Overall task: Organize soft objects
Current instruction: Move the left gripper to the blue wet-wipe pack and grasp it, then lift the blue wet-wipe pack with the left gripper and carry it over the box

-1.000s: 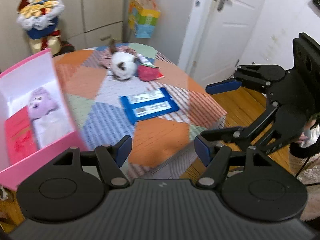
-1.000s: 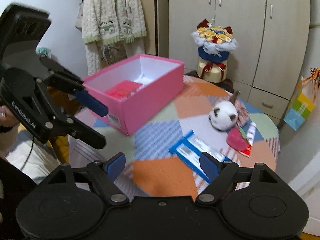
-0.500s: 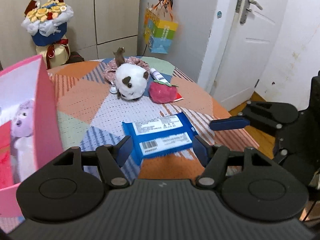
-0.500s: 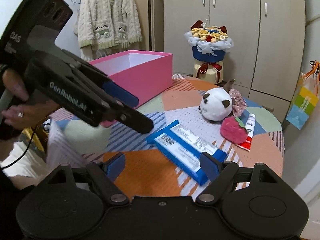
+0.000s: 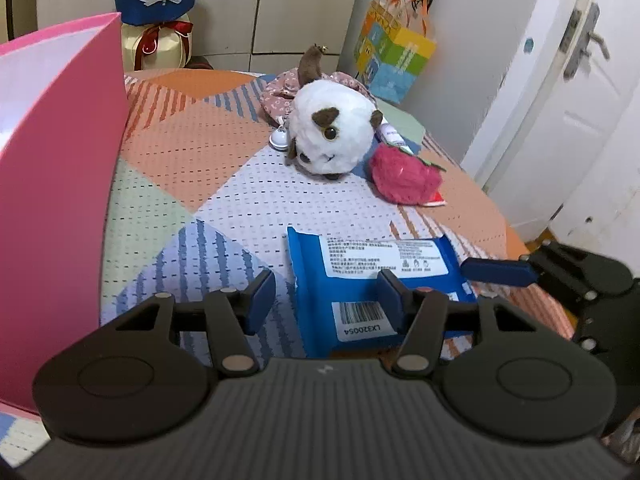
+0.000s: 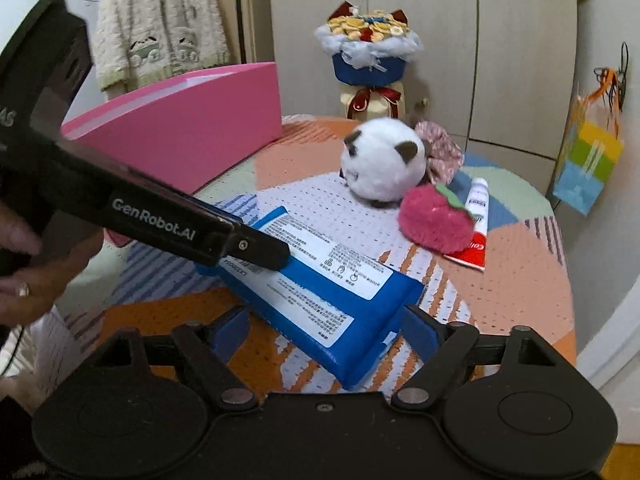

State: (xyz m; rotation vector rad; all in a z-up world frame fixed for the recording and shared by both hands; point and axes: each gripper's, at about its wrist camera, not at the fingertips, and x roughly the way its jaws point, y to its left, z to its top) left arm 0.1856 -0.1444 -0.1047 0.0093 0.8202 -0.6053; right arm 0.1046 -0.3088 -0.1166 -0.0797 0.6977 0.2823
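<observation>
target: blue pack (image 6: 320, 300) lies just ahead of both my claws
long axis: runs from left claw (image 5: 326, 294) to right claw (image 6: 320, 332)
left claw: closing, gripping nothing
right claw: opening, pack end between jaws, ungripped

Home bedroom: wardrobe (image 6: 480, 40), hanging cardigan (image 6: 160, 20), door (image 5: 580, 100).

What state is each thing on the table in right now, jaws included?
Blue packs: two, flat side by side, ungripped.
Left gripper: jaws closing over a pack end, no grip yet.
Right gripper: jaws opening, astride the packs' other end.
Pink box: open-topped, upright.
White plush: lying on the table.
Red plush: lying untouched.
</observation>
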